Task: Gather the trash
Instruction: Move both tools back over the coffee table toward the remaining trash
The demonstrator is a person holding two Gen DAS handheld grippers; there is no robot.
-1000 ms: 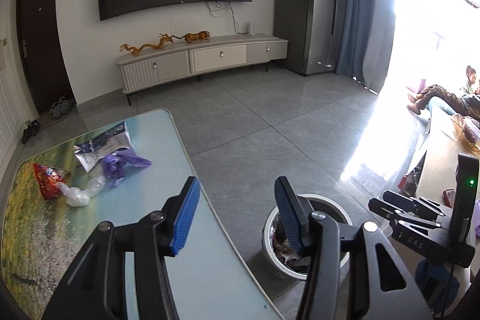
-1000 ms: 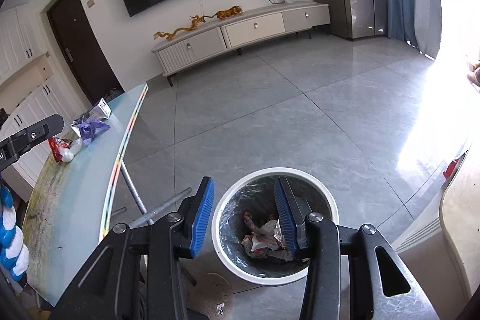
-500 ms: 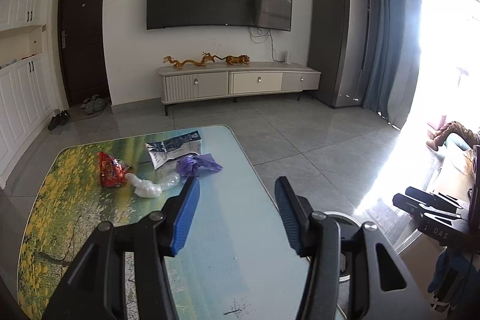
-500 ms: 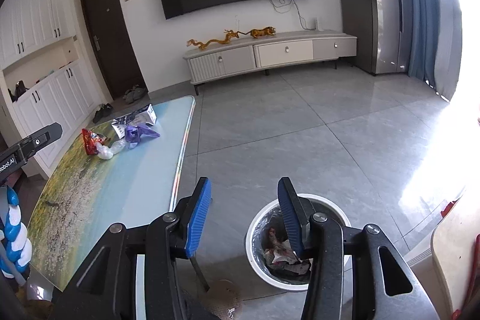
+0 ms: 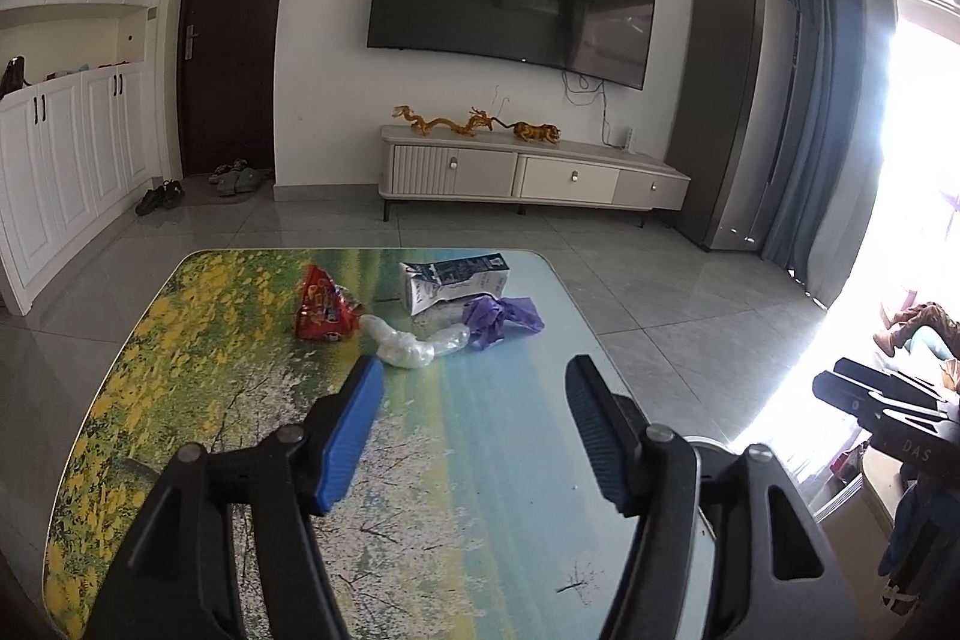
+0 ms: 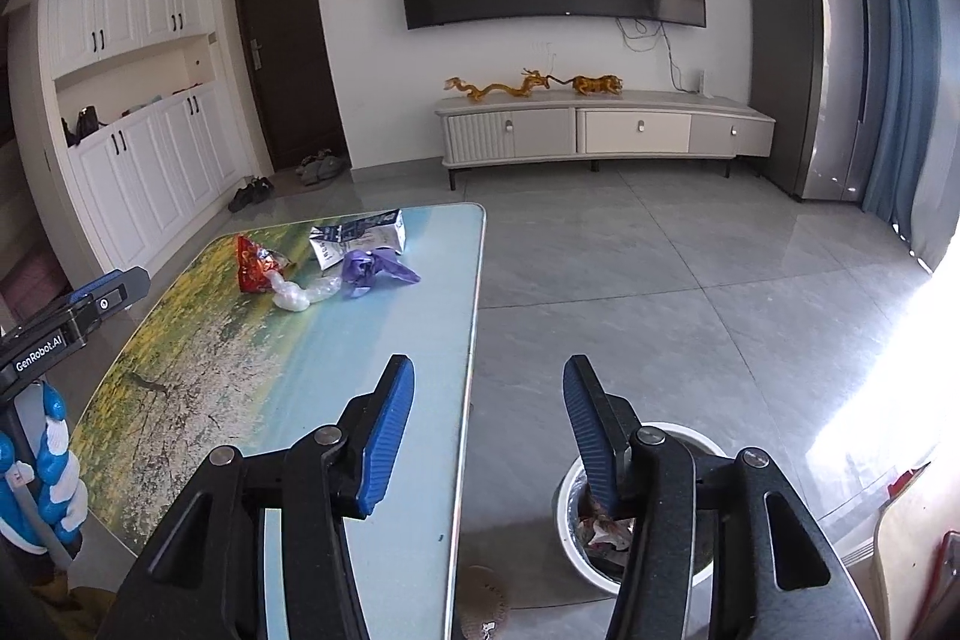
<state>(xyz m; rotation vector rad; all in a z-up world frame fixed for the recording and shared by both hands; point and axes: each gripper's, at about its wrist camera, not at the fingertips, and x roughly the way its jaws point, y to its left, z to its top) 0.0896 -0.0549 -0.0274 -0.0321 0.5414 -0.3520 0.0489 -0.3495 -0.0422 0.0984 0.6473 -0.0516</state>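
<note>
On the table (image 5: 198,400), every piece of trash lay in one cluster near the far edge. Leftmost in that cluster was the red snack wrapper (image 5: 321,309). Just right of the wrapper, touching its lower corner, lay the clear crumpled plastic (image 5: 414,343), its long axis running roughly across the table. Behind the plastic, toward the far edge, rested the flattened milk carton (image 5: 453,280), lying on its side with its length also crosswise. The purple bag scrap (image 5: 501,319) sat at the right end of the cluster, just beside the carton.

The left gripper (image 5: 471,430) hovered over the table's middle, empty, its jaws opening and already fairly wide; the cluster lay straight ahead of it and slightly left. The right gripper (image 6: 483,427) was also empty with jaws opening, straddling the table's right edge, with the cluster ahead and well to its left. The bin (image 6: 705,445) stood on the floor right of the table, under the right gripper.

The left gripper looked nearer and better lined up with the cluster, likeliest the plastic.
</note>
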